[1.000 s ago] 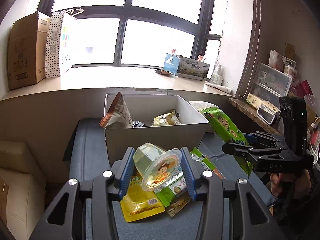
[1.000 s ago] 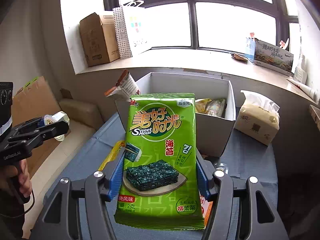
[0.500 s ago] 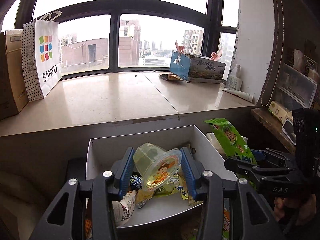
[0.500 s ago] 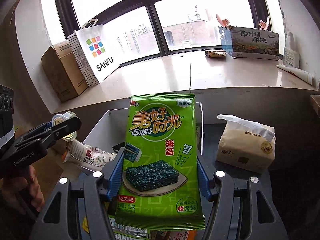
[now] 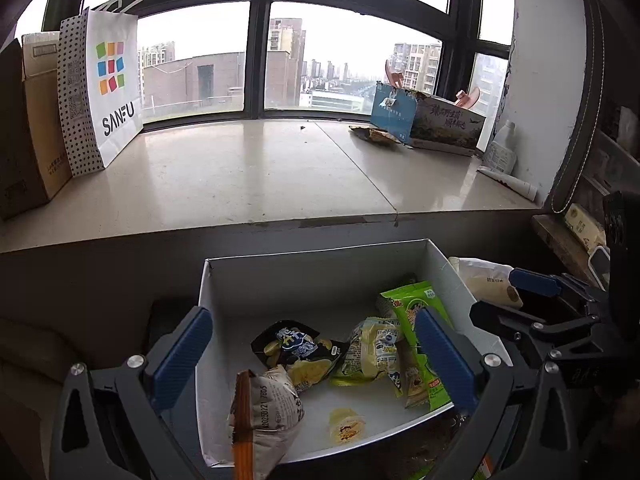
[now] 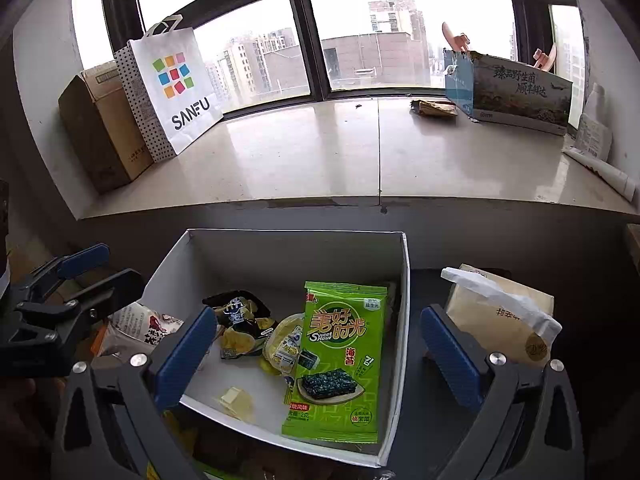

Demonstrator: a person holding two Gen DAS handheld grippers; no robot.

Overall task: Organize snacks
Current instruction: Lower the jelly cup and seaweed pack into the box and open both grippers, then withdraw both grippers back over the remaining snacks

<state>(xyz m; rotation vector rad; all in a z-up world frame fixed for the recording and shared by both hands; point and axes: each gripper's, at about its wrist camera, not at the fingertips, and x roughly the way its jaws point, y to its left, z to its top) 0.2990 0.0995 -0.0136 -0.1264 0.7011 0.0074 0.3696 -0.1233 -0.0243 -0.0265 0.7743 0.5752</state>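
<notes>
A white open box (image 5: 320, 276) (image 6: 288, 256) holds several snacks. The green seaweed packet (image 6: 340, 356) (image 5: 416, 340) lies at the box's right side. The jelly cup (image 5: 346, 426) (image 6: 236, 400) lies on its side near the box's front. A black chip bag (image 5: 296, 346) (image 6: 240, 312), a yellow packet (image 5: 372, 354) and a grey-white bag (image 5: 260, 412) leaning on the front left rim are there too. My left gripper (image 5: 312, 356) is open and empty above the box. My right gripper (image 6: 316, 360) is open and empty above the box.
A tissue pack (image 6: 500, 316) (image 5: 484, 280) sits right of the box. The wide windowsill (image 5: 256, 168) behind carries a SANFU paper bag (image 5: 100, 88), a cardboard box (image 5: 28, 128) and a printed carton (image 5: 428, 120). More snack packets lie below the box's front edge.
Both grippers opened over the box. The jelly cup dropped from the left one and the seaweed packet from the right one; both now lie inside the box.
</notes>
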